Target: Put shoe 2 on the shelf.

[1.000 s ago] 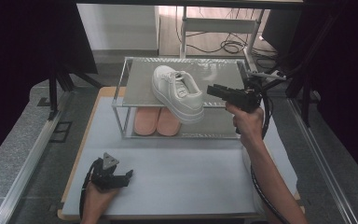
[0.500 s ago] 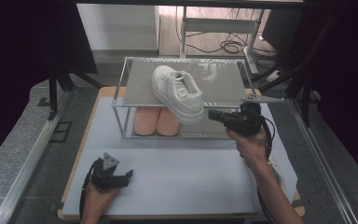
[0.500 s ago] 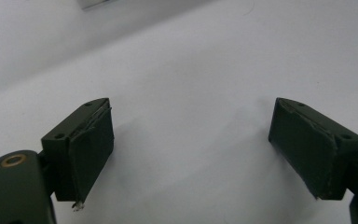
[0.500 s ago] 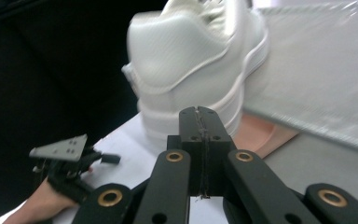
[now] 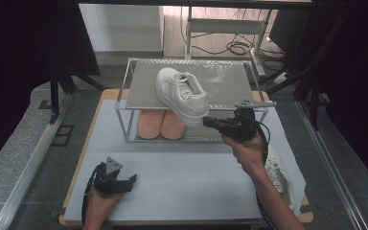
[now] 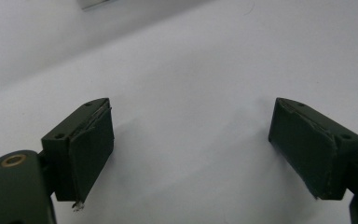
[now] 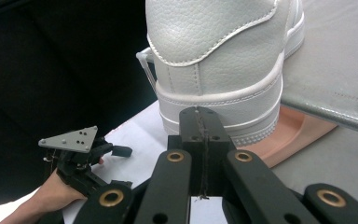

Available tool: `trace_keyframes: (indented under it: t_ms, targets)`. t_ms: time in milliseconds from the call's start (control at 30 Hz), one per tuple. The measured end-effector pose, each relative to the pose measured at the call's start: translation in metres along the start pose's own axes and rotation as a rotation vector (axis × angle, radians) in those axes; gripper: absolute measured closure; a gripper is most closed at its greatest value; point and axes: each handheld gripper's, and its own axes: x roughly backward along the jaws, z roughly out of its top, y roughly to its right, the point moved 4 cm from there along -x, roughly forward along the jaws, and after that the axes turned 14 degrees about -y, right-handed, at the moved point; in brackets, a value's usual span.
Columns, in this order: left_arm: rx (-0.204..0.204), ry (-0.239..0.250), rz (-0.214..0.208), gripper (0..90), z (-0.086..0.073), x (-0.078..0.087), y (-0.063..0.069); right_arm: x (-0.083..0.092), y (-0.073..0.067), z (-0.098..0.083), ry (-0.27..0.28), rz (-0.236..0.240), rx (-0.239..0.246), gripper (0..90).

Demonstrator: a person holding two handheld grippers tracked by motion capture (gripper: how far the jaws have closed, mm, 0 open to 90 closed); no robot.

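Note:
A white sneaker (image 5: 182, 95) lies on the top shelf of a metal rack (image 5: 223, 81), its heel hanging over the front edge. My right gripper (image 5: 207, 121) hovers just in front of and below that heel, pointing left, jaws shut with nothing between them. In the right gripper view the shut jaws (image 7: 200, 119) point at the sneaker's heel (image 7: 214, 56), close to its sole. My left gripper (image 5: 131, 180) rests low at the table's near left corner. Its jaws (image 6: 191, 154) stand wide open over bare white tabletop.
A pair of pink slippers (image 5: 161, 124) sits on the rack's lower level. A second white sneaker (image 5: 280, 173) lies at the table's right edge beside my right forearm. The white tabletop (image 5: 182, 167) spreads between the rack and my hands.
My right gripper has come down and toward me, from the sneaker's side at shelf height to just below the shelf's front edge. The left gripper has stayed put.

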Motion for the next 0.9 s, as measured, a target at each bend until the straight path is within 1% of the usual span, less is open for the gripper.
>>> trace_keyframes:
  t_ms: [200,233,267,333,367,400,467,533,633,700,767,800,833,900]
  targets:
    - [0.0,0.001,0.0,14.3,0.0,0.0,0.0,-0.012,-0.003,0.005,-0.016,0.012,0.006,90.0]
    - [0.0,0.001,0.001,14.3,0.0,0.0,0.0,-0.019,-0.005,0.009,-0.024,0.012,0.013,90.0]
    - [0.0,0.001,0.0,14.3,0.0,0.0,0.0,-0.022,-0.006,0.011,-0.026,0.013,0.015,90.0]
    - [0.001,0.001,-0.001,14.4,0.0,0.0,0.0,-0.028,-0.007,0.014,-0.031,0.009,0.024,90.0]
    - [0.001,0.001,-0.001,14.4,0.0,0.0,0.0,-0.028,-0.007,0.014,-0.031,0.009,0.024,90.0]
    - [0.001,0.002,-0.001,14.5,0.0,0.0,0.0,-0.035,-0.007,0.019,-0.033,0.004,0.025,90.0]
    - [0.001,0.002,-0.001,14.5,0.0,0.0,0.0,-0.037,-0.007,0.02,-0.036,0.003,0.024,90.0]
    - [0.001,0.003,-0.002,14.6,0.0,0.0,0.0,-0.043,-0.006,0.024,-0.035,0.001,0.026,90.0]
    - [0.001,0.002,-0.003,14.6,0.0,0.0,0.0,-0.053,-0.005,0.03,-0.047,-0.01,0.024,90.0]
    - [0.0,0.003,-0.002,14.6,0.0,0.0,0.0,-0.055,-0.005,0.032,-0.046,-0.014,0.025,90.0]
    - [0.0,0.003,-0.003,14.6,0.0,0.0,0.0,-0.063,-0.005,0.037,-0.055,-0.018,0.026,90.0]
    - [0.001,0.002,-0.004,14.6,0.0,0.0,0.0,-0.063,-0.005,0.037,-0.055,-0.018,0.026,90.0]
    - [-0.005,-0.003,-0.002,14.6,0.0,0.0,0.0,-0.069,-0.004,0.041,-0.056,-0.017,0.033,90.0]
    - [-0.004,-0.003,-0.002,14.6,0.0,0.0,0.0,-0.07,-0.004,0.042,-0.059,-0.019,0.035,90.0]
